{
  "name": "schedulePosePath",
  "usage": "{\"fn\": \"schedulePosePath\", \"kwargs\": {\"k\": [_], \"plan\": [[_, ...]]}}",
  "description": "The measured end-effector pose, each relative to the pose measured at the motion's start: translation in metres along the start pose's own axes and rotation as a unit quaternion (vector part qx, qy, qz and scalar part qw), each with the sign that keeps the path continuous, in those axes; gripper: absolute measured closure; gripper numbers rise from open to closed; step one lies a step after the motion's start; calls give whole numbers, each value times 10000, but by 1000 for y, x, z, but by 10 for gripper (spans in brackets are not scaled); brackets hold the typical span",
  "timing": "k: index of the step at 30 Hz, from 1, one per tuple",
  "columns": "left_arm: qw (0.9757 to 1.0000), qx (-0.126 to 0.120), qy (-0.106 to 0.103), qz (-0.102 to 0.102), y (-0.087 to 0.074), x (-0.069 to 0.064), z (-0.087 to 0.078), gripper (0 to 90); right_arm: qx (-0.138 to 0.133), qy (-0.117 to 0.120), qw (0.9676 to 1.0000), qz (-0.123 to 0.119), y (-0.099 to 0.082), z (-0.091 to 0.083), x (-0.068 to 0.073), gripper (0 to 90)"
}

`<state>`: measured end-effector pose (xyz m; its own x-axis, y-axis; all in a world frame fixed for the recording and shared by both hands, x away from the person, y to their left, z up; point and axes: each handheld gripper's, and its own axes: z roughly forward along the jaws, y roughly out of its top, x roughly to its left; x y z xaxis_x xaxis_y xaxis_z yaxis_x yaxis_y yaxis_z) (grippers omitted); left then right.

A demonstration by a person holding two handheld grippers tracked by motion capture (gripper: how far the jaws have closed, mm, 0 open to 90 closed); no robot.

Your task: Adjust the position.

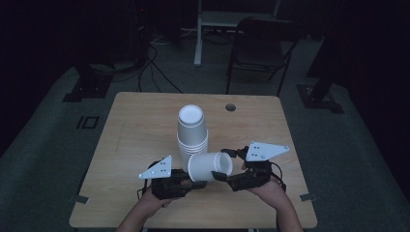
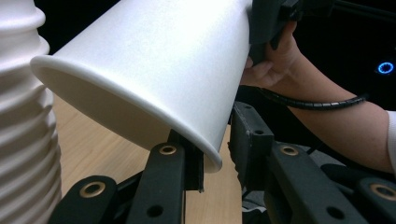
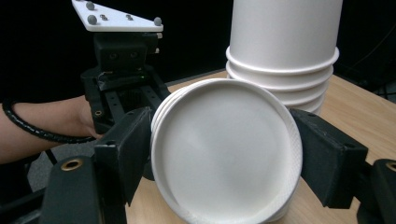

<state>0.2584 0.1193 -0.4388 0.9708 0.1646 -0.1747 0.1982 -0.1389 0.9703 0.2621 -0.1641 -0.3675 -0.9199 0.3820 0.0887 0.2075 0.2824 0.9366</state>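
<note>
At the frame's lower centre, the right gripper pinches a sideways white cup's base while the left gripper's fingers seemingly clamp its rim, before the cup stack.

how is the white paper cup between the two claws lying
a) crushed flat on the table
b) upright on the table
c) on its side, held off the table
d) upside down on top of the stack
c: the cup lies sideways between the left claw and the right claw, beside the stack of cups.
</note>
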Motion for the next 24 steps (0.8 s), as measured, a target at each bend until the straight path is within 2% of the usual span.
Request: {"fn": "schedulePosePath", "kwargs": {"k": [1, 3, 7, 14, 18, 24], "plan": [[9999, -15, -104, -3, 0, 0, 0, 763, -4, -2, 10000, 5, 0, 0, 0, 237], [9999, 0, -164, 3, 0, -1, 0, 795, -11, 62, 10000, 26, 0, 0, 0, 235], [9993, 97, -259, 252, 2, -4, 0, 839, 35, 196, 9998, 92, -1, 1, -1, 223], [9989, 181, -355, 254, 3, -4, -2, 842, 117, 304, 9994, 123, 0, 1, -2, 220], [9979, 392, -396, 321, 1, -4, 0, 842, 143, 328, 9993, 146, 2, -1, -4, 197], [9944, 864, -499, 356, -5, -3, 4, 842, 282, 262, 9992, 102, 6, -5, -7, 198]]}}
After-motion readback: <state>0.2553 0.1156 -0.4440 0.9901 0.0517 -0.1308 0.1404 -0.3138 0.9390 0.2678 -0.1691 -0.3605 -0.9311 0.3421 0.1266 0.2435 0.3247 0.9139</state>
